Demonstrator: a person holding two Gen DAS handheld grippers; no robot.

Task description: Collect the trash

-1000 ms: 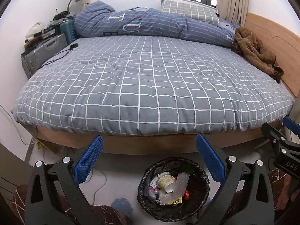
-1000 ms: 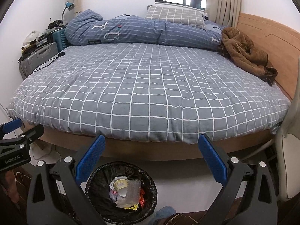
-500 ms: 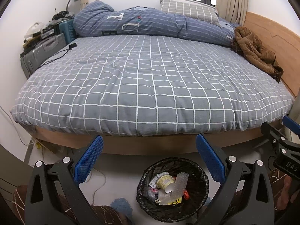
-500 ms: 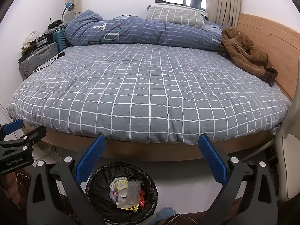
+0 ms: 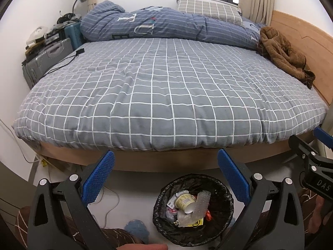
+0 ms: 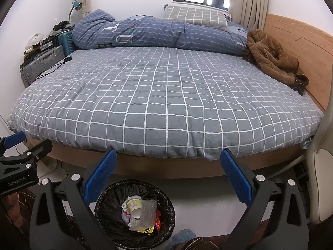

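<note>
- Claws first: your left gripper [image 5: 165, 175] and right gripper [image 6: 168, 176] both stand spread wide, blue pads touching nothing, nothing held.
- Your trash bin [image 5: 224, 189], black-lined, sits on the pale floor [image 5: 133, 195] just below the bed's wooden edge [image 6: 166, 167], between the left claw's pads.
- Inside it you see a yellow cup [image 5: 184, 201], clear plastic [image 5: 200, 203] and wrappers.
- The checked bedcover [image 6: 158, 95] lies bare and open ahead; a brown jacket [image 6: 272, 60] rests by the headboard [image 6: 299, 50].

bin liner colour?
Black, on the trash bin on the floor by the bed; clearest in the right wrist view.
</note>
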